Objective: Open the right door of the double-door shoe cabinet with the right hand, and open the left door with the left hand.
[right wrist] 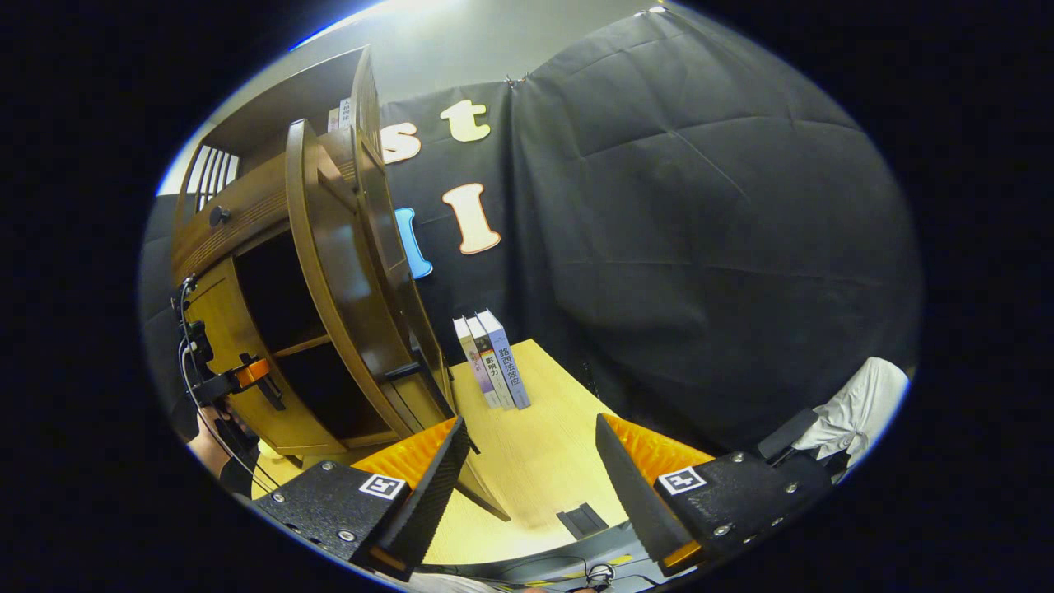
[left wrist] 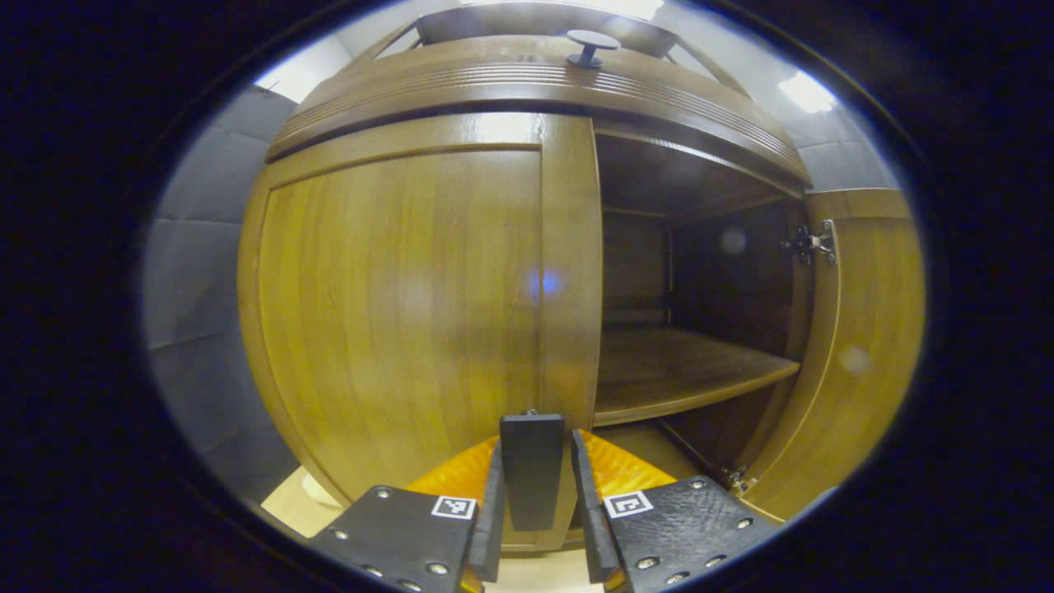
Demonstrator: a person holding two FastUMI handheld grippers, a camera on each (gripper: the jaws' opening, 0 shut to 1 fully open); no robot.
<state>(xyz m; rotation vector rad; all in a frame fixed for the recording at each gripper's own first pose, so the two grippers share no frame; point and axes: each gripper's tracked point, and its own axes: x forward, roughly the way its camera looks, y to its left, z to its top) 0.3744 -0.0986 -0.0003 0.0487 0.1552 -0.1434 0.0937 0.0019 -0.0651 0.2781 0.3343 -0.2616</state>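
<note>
Cabinet [left wrist: 428, 296] sits close in front of the left claw [left wrist: 533, 486] in the left gripper view. Left door [left wrist: 403, 313] is closed or nearly so, flush with the frame. Right door [left wrist: 865, 346] is swung out wide, hinge [left wrist: 811, 244] exposed, inner shelf [left wrist: 675, 371] bare. Left claw is narrow, fingers [left wrist: 492, 511] on either side of the dark handle [left wrist: 532, 469] at the left door's lower edge; they sit right beside it, but I cannot tell whether both actually press on it. Round knob [left wrist: 591, 45] sits on the drawer front above the doors.

Right gripper view: right claw [right wrist: 527, 478] is spread wide, holding nothing, hanging over the light wood surface [right wrist: 543, 461]. Right door [right wrist: 329, 272] shows edge-on, just left of this claw's left finger [right wrist: 428, 478], not touching as far as I can see. Three books [right wrist: 494, 362] stand upright on the surface against the black cloth wall [right wrist: 700, 247], beside the cabinet. Left claw [right wrist: 247, 375] shows farther off at the cabinet's front, held by a hand [right wrist: 210, 449], cable trailing. White cloth bundle [right wrist: 856, 408] lies at the right edge.
</note>
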